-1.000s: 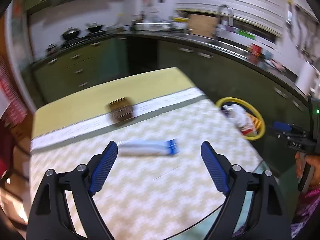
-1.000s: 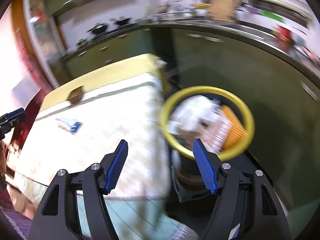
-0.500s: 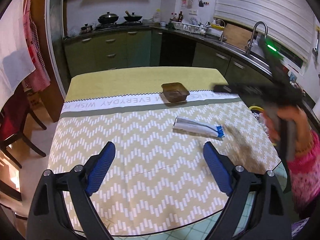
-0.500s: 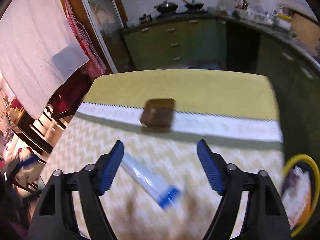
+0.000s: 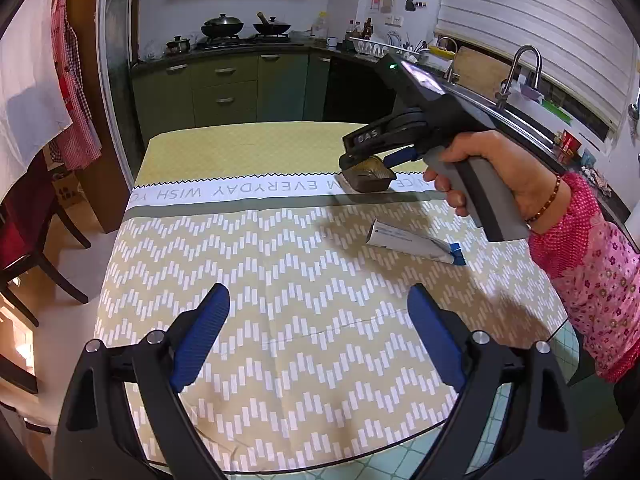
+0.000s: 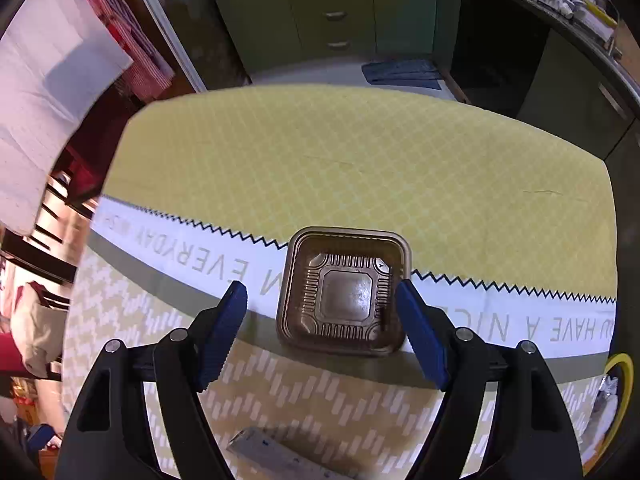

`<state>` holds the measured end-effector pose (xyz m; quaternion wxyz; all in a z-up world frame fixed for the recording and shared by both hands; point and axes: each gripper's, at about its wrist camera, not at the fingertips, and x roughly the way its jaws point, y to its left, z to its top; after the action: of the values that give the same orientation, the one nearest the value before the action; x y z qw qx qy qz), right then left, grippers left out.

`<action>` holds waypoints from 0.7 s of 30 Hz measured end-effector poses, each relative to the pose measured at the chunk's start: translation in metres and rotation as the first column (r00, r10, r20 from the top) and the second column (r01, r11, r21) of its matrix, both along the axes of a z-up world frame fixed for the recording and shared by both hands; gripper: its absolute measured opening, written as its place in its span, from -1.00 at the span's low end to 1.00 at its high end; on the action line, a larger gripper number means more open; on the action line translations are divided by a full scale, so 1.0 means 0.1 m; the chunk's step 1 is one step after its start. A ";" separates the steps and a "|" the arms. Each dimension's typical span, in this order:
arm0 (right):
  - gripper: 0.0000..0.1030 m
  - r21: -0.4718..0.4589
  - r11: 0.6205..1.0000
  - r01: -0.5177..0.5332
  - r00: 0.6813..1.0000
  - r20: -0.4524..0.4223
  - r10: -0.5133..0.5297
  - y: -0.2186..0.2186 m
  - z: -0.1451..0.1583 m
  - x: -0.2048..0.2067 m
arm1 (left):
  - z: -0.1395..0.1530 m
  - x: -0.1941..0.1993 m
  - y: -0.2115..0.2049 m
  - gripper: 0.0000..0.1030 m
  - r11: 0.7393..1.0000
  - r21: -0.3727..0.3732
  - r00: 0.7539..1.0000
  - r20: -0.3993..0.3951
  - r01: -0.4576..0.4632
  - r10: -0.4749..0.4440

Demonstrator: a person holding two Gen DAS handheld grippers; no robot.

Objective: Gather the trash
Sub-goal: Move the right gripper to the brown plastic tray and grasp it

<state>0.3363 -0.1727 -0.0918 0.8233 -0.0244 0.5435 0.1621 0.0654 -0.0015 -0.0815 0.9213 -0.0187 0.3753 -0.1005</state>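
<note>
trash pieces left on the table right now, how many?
2. A brown plastic tray sits on the tablecloth's white lettered band, between the open right claw fingers. A white tube with a blue cap lies nearer, on the zigzag pattern. None looks hidden.

Tray (image 6: pixel 343 292) on the tablecloth (image 6: pixel 360 160), tube (image 5: pixel 414 240) nearer, right claw (image 6: pixel 320 322) above tray.

Even indoor light is filling both sharp fisheye views, whose corners are darkening and bending. On the tablecloth (image 5: pixel 280 264) a soft shadow is falling beside the tube (image 5: pixel 412 242); a brown tray (image 6: pixel 344 292) is showing glare.
</note>
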 end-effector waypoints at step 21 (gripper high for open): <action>0.54 -0.052 0.999 0.005 1.000 -0.009 -0.006 -0.12 -0.05 0.09 | -0.03 0.00 -0.05 0.67 0.999 -0.010 0.999 0.000 0.035 -0.035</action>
<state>0.3456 -0.1843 -0.0968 0.8202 -0.0435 0.5515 0.1459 0.0657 -0.0062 -0.0849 0.9192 -0.0170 0.3750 -0.1185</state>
